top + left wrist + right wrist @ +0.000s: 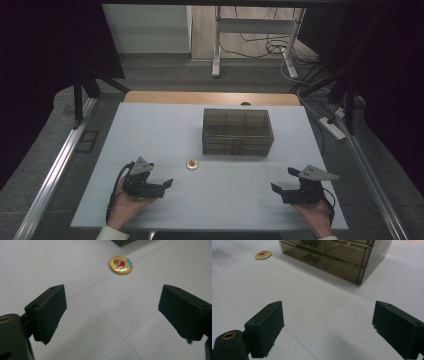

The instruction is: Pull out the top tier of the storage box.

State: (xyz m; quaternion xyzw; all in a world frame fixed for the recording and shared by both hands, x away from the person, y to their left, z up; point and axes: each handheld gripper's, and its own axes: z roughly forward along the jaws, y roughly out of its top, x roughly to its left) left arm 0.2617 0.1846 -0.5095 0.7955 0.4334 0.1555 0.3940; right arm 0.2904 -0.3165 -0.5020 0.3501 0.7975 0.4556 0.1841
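A small round yellow badge [192,163] with a cartoon figure lies flat on the white table, just in front of a smoky translucent drawer box [237,131]. In the left gripper view the badge [120,264] sits ahead of the wide-open jaws of my left gripper [113,315]. From above, my left gripper [162,186] rests near the front left, below and left of the badge. My right gripper [284,184] is at the front right, open and empty. In the right gripper view [328,330] the drawer box [337,257] stands ahead with its drawers closed, and the badge [263,255] lies far left.
The white table sheet [150,130] covers a wooden top whose far edge [210,97] shows behind the box. Metal rails run along both sides of the table. A desk frame and cables [270,47] stand on the floor beyond.
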